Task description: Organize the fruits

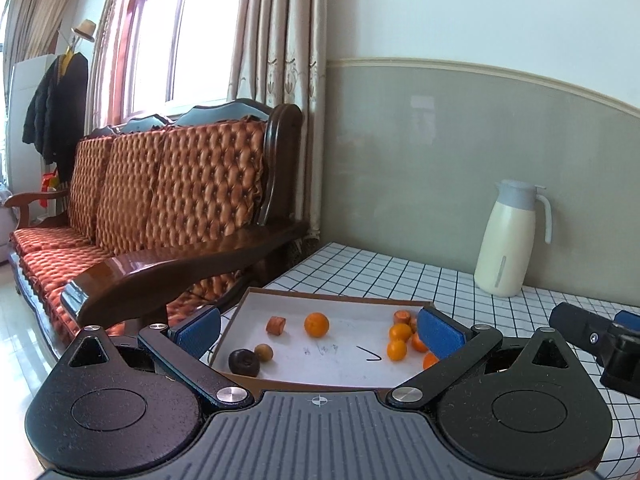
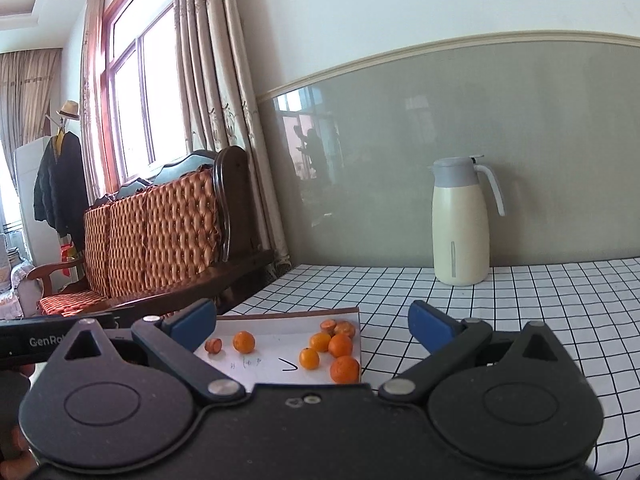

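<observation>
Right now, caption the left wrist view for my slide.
Open left gripper poised over a shallow tray: oranges clustered right, one orange alone mid-tray, thermos jug behind.

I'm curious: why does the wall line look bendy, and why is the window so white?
In both views the fisheye lens curves the wall trim; in the left wrist view daylight washes out the window; in the right wrist view the shiny wall panel mirrors a window.
</observation>
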`<state>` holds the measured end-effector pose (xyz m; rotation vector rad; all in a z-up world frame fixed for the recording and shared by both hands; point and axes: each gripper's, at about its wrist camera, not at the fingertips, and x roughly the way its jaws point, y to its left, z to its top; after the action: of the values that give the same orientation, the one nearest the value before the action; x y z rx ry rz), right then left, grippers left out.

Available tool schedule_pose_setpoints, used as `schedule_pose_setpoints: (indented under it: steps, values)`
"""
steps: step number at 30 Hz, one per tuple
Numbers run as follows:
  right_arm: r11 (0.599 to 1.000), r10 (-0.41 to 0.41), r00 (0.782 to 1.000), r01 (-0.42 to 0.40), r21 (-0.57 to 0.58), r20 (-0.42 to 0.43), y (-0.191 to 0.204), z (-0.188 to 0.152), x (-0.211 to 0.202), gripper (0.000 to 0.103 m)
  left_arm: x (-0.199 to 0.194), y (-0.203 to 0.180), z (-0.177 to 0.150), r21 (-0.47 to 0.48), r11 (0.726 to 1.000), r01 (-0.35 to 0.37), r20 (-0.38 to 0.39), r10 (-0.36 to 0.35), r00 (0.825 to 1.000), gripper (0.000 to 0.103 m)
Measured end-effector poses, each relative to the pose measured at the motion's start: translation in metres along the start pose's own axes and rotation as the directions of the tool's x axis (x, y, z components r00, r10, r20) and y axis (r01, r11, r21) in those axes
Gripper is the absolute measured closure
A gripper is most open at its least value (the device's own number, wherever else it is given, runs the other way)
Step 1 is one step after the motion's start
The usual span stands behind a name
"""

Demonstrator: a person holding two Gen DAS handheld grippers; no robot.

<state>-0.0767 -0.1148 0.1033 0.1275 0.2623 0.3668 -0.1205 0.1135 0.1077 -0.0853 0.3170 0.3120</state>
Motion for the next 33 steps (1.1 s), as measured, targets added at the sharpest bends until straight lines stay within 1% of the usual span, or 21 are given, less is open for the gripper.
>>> schedule_pose_setpoints:
  steps: [5,9,15,23,33]
  values:
    - [1.0,-0.001,1.0,0.001,0.015,-0.01,-0.003,-0.005,0.003,0.006,0.003,-0.004,-0.002,0.017,1.0,-0.006,-0.003,0.006,1.0,0.0]
    - [1.0,-0.009,1.0,0.01,0.018,-0.015,0.0,-0.007,0.003,0.006,0.003,-0.003,-0.004,0.011,1.0,0.016,-0.015,-0.016,1.0,0.0]
    - [0.999,-0.025,0.999,0.024,-0.024,-0.028,0.005,-0.006,0.009,0.006,0.004,-0.004,-0.006,0.029,1.0,0.0,-0.015,0.0,1.0,0.0]
    - [0.999,-0.037,0.999,0.036,-0.011,-0.037,0.001,-0.007,0.013,0.006,0.008,0.0,-0.008,0.021,1.0,-0.009,-0.024,0.01,1.0,0.0]
    - [0.999,-0.041,0.998,0.04,-0.006,-0.044,0.0,-0.008,0.015,0.006,0.012,0.002,-0.011,0.018,1.0,-0.003,-0.039,0.004,0.999,0.0]
